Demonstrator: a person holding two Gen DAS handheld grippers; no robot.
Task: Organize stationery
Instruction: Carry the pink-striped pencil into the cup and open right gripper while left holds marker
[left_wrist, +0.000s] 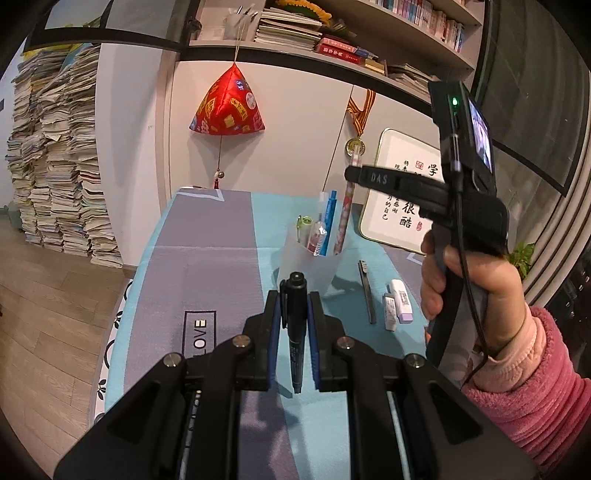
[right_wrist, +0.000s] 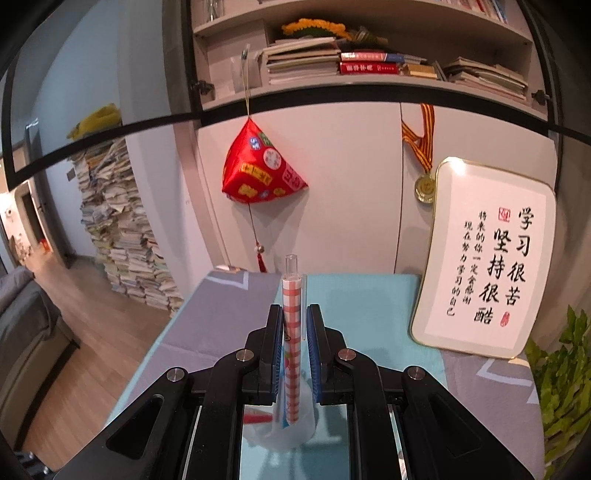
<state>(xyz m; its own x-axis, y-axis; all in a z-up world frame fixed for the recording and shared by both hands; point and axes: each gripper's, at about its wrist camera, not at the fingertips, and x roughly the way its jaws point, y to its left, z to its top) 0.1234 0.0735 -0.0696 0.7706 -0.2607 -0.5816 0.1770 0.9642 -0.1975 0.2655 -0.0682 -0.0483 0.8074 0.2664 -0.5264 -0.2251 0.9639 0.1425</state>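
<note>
Left claw (left_wrist: 294, 314) is closed down on a black marker (left_wrist: 295, 325), capped end pointing forward, held above the surface (left_wrist: 221, 266) just short of the translucent cup (left_wrist: 312, 258). Right claw (right_wrist: 294, 332) is pinched on a red-checked pen (right_wrist: 293, 332), which stands upright with its lower end already inside the cup (right_wrist: 295, 424); the left view shows the same pen (left_wrist: 345, 218) leaning among the blue and clear pens in there. Risks: both claws converge on one light cup, so a sideways nudge from either, or releasing the tall pen at a lean, could likely tip it. The marker is gripped mid-barrel with a clip on one side, so it may twist in the pads. Still loose on the surface: a thin black pen (left_wrist: 367, 291) and white eraser-type pieces (left_wrist: 399, 301), right of the cup.
</note>
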